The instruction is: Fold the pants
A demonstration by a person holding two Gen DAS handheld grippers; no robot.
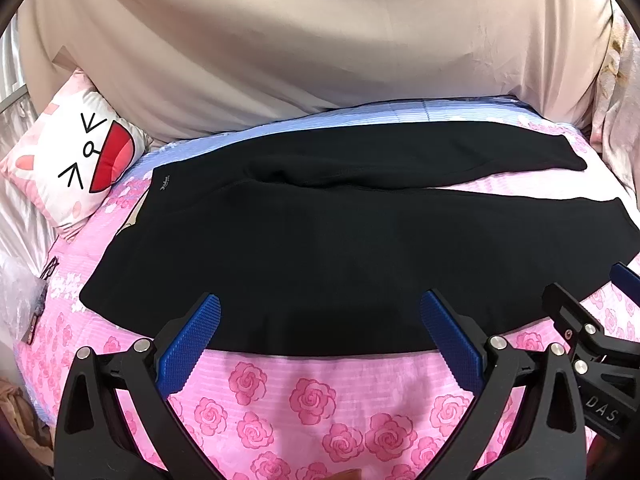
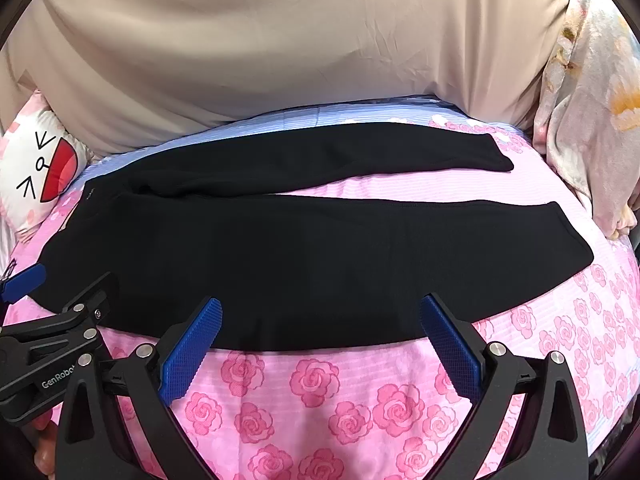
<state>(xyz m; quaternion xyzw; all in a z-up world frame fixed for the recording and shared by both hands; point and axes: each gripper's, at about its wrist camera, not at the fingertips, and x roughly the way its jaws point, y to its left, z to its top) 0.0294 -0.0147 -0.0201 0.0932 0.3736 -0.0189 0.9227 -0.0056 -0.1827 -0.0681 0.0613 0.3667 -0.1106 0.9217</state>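
1. The black pants (image 1: 320, 240) lie spread flat on the bed (image 1: 320, 392), across the pink rose-print sheet, waistband toward the bed's left side near the cartoon pillow (image 1: 76, 160) and both leg ends toward the right side.

2. The two legs lie apart in a narrow V: the far leg (image 1: 440, 156) runs along the bed's far edge below the beige drape (image 1: 300, 40), the near leg (image 1: 400, 248) closer to me, with a strip of sheet showing between them toward the hems.

3. I judge that no fold has been made. The legs are not stacked on each other and the length has not been doubled over, so the whole task is ahead of me; what is done is the laying out, and the fabric looks fairly smooth apart from a soft ridge near the crotch.

4. My left hand-held gripper (image 1: 320, 320) has its jaws spread wide and holds nothing, poised over the near edge of the pants.

5. My right hand-held gripper (image 2: 320, 320) is equally wide apart and empty, over the same near edge, further toward the leg ends. Each tool shows at the side of the other's view, just beside one another.

6. Remaining, as I see it: bring one leg over the other, then fold the length down into a compact stack.
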